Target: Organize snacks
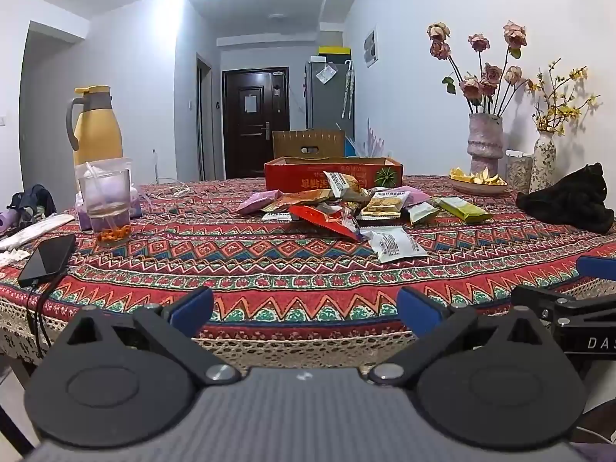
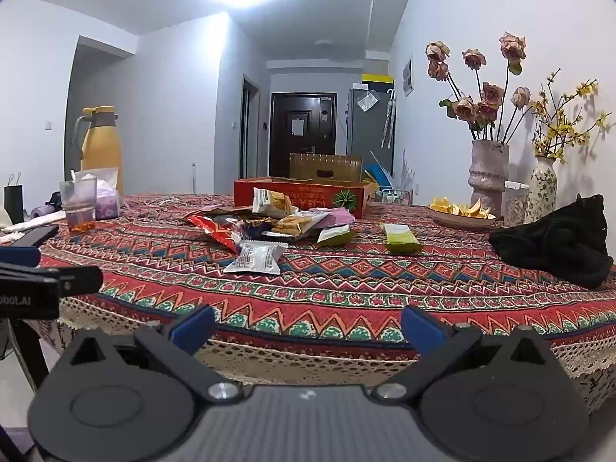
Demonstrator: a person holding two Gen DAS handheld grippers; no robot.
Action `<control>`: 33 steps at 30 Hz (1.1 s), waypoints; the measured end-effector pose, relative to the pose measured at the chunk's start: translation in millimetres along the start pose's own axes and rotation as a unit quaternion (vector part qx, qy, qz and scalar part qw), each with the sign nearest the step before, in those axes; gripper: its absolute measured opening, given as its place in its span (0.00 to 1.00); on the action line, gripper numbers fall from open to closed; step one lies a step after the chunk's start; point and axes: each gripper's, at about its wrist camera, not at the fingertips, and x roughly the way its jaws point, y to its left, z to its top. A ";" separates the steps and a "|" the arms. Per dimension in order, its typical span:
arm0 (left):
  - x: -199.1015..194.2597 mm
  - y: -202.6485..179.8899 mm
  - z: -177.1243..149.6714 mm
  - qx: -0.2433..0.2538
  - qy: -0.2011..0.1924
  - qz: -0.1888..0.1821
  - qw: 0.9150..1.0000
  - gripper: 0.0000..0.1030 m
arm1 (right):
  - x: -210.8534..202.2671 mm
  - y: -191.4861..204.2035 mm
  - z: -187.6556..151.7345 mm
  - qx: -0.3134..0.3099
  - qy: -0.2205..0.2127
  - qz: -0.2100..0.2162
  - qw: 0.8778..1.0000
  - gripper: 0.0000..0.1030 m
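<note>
The worktop carries a red cardboard box; the snack pile lies just in front of it. A white packet, nearest, lies ahead of both grippers. Left gripper and right gripper hover at the near edge, jaws spread wide, empty; the right looks nearer.

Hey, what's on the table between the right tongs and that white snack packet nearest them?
Nothing but bare tablecloth between the open right tongs and the white packet, seen from the right wrist.
</note>
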 end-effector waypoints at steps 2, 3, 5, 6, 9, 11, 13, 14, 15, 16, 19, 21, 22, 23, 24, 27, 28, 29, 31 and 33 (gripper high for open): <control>0.7 0.1 0.8 0.000 0.001 0.002 1.000 1.00 | 1.6 0.2 -0.5 -0.001 0.002 0.001 1.000 1.00; 1.5 0.2 1.0 0.000 0.003 0.003 1.000 1.00 | 2.2 0.2 -0.5 -0.001 0.003 0.002 1.000 1.00; -0.4 -1.4 0.7 0.004 -0.001 0.000 1.000 1.00 | 2.1 0.3 -0.3 -0.003 0.002 0.002 1.000 1.00; -0.7 -2.3 0.9 0.004 0.000 0.000 1.000 1.00 | 1.8 0.4 -0.3 -0.004 0.001 0.002 1.000 1.00; 1.1 0.7 0.8 -0.001 0.003 -0.002 1.000 1.00 | 1.1 0.5 -0.2 -0.006 0.000 0.002 1.000 1.00; 0.8 -0.4 -0.7 -0.001 0.002 -0.001 1.000 1.00 | 3.2 -1.8 -1.4 -0.001 0.005 0.002 1.000 1.00; 1.1 -0.2 -1.1 -0.002 0.002 0.000 1.000 1.00 | 3.5 1.7 -1.9 -0.001 0.008 0.002 1.000 1.00; 1.2 0.0 -1.3 -0.002 0.002 0.000 1.000 1.00 | 3.1 1.7 -1.7 -0.001 0.008 0.002 1.000 1.00; 0.6 1.5 -1.4 -0.003 0.002 -0.001 1.000 1.00 | 2.8 1.9 -1.5 -0.002 0.008 0.002 1.000 1.00; 0.6 1.5 -1.6 -0.003 0.002 -0.001 1.000 1.00 | 3.1 2.0 -1.9 -0.003 0.009 0.002 1.000 1.00; 0.1 2.2 -1.8 -0.002 0.001 0.000 1.000 1.00 | 2.4 2.1 -1.5 -0.003 0.008 0.002 1.000 1.00; -0.1 2.8 -1.4 -0.003 0.001 0.000 1.000 1.00 | 1.1 2.8 -1.4 -0.004 0.007 0.001 1.000 1.00; 0.0 2.6 -1.3 -0.003 0.001 -0.001 1.000 1.00 | 1.4 2.3 -1.4 -0.003 0.007 0.002 1.000 1.00; 0.4 2.5 -1.3 -0.002 0.002 0.000 1.000 1.00 | 1.2 2.3 -1.4 -0.003 0.006 0.001 1.000 1.00; 0.6 2.4 -1.2 -0.002 0.003 0.000 1.000 1.00 | 1.0 2.3 -1.5 -0.003 0.006 0.001 1.000 1.00; -0.1 1.6 -1.9 -0.001 0.004 0.001 1.000 1.00 | 2.8 1.9 -2.2 0.000 0.009 0.001 1.000 1.00; -0.1 1.7 -2.0 -0.001 0.003 0.001 1.000 1.00 | 3.0 0.8 -2.3 0.001 0.010 0.002 1.000 1.00; -0.3 2.1 -2.0 -0.001 0.003 0.001 1.000 1.00 | 2.9 0.1 -2.6 0.003 0.010 0.001 1.000 1.00; 0.4 2.1 -1.7 -0.001 0.004 0.001 1.000 1.00 | 2.9 -0.4 -2.7 0.004 0.009 -0.001 1.000 1.00; 0.2 2.4 -1.7 0.000 0.003 0.000 1.000 1.00 | 3.2 -1.1 -2.7 0.005 0.009 -0.001 1.000 1.00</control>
